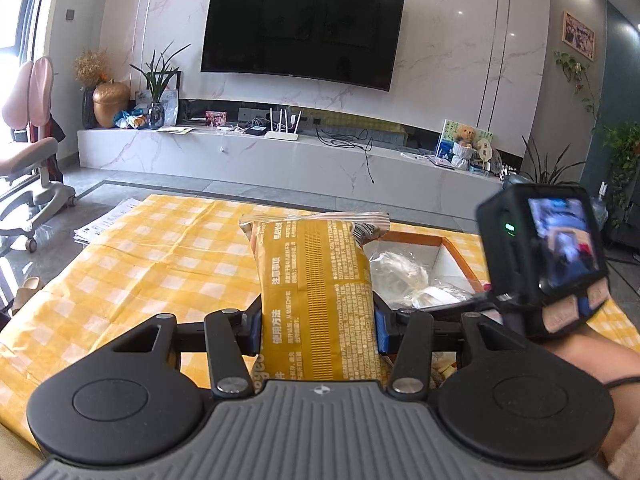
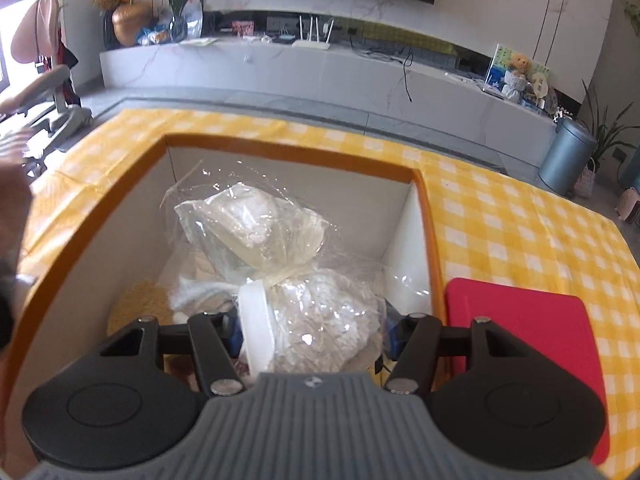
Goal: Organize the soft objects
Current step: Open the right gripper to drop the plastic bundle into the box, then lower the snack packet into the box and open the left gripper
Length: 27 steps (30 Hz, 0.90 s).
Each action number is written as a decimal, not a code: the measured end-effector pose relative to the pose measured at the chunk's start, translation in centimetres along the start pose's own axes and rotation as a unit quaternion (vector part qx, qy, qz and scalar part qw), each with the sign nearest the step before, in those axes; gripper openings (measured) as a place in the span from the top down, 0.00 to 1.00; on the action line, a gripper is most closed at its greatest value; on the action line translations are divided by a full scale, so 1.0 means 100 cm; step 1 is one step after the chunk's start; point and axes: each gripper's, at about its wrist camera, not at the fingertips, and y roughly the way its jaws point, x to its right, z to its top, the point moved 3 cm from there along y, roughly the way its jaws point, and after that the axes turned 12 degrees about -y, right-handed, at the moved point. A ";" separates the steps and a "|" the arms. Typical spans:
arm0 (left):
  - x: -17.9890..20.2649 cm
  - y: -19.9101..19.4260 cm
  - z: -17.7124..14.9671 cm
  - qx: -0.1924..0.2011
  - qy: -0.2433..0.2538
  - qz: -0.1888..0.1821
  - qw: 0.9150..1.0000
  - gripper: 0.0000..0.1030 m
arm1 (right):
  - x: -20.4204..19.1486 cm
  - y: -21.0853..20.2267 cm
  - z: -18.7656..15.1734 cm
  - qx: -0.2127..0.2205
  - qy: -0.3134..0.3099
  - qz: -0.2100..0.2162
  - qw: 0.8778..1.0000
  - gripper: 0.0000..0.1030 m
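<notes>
Left wrist view: the left gripper (image 1: 318, 330) holds a yellow-brown printed packet (image 1: 316, 288) upright, its blue-padded fingers (image 1: 382, 332) pinching the packet's lower sides; the packet stands above the yellow checked cloth (image 1: 152, 256) covering the worktop, just left of an orange-rimmed white box (image 1: 448, 246). The right gripper's camera unit (image 1: 544, 260) and the hand (image 1: 592, 356) carrying it appear at the right edge. Right wrist view: the right gripper (image 2: 314, 336) points down into the open box (image 2: 288, 150), its fingers (image 2: 394, 338) closed on a clear plastic bag of white stuffing (image 2: 320, 316) with a white round piece at its left side. A second clear bag (image 2: 248, 228) lies deeper in the box, touching the first. A red flat board (image 2: 532, 344) rests on the cloth just beside the box's right wall
</notes>
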 end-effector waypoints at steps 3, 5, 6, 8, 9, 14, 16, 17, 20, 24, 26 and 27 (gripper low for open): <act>0.001 0.002 0.000 -0.006 0.009 -0.004 1.000 0.46 | 0.001 0.006 0.007 -0.010 0.014 0.003 1.000 0.36; 0.001 0.002 -0.001 -0.011 0.011 -0.010 1.000 0.46 | 0.002 0.003 0.012 0.003 0.016 0.000 1.000 0.24; 0.002 0.001 -0.001 -0.015 0.012 -0.014 1.000 0.46 | 0.000 -0.002 0.012 0.016 0.007 -0.011 1.000 0.15; 0.002 -0.001 -0.002 -0.024 0.012 -0.026 0.999 0.46 | 0.000 -0.014 0.012 0.043 -0.010 -0.030 0.999 0.09; 0.002 -0.002 -0.002 -0.030 0.013 -0.035 0.999 0.46 | 0.001 -0.021 0.010 0.058 -0.013 -0.030 0.998 0.09; 0.005 -0.002 -0.009 -0.075 0.011 -0.088 0.993 0.47 | 0.020 -0.057 -0.001 0.097 0.008 -0.027 0.995 0.09; 0.007 0.002 -0.013 -0.090 0.009 -0.095 0.991 0.47 | 0.028 -0.070 -0.009 0.104 0.013 -0.032 0.994 0.09; 0.008 0.003 -0.015 -0.094 0.010 -0.094 0.991 0.47 | 0.032 -0.076 -0.014 0.106 0.017 -0.032 0.994 0.09; 0.012 0.007 -0.021 -0.100 0.021 -0.083 0.991 0.47 | 0.043 -0.092 -0.026 0.112 0.027 -0.028 0.993 0.09; 0.019 0.009 -0.025 -0.103 0.030 -0.065 0.992 0.31 | 0.048 -0.109 -0.042 0.119 0.027 -0.027 0.992 0.09; 0.025 0.006 -0.025 -0.093 0.045 -0.045 0.994 0.17 | 0.048 -0.118 -0.050 0.123 0.023 -0.032 0.992 0.09; 0.029 0.002 -0.025 -0.079 0.054 -0.033 0.995 0.16 | 0.048 -0.122 -0.054 0.124 0.022 -0.034 0.991 0.09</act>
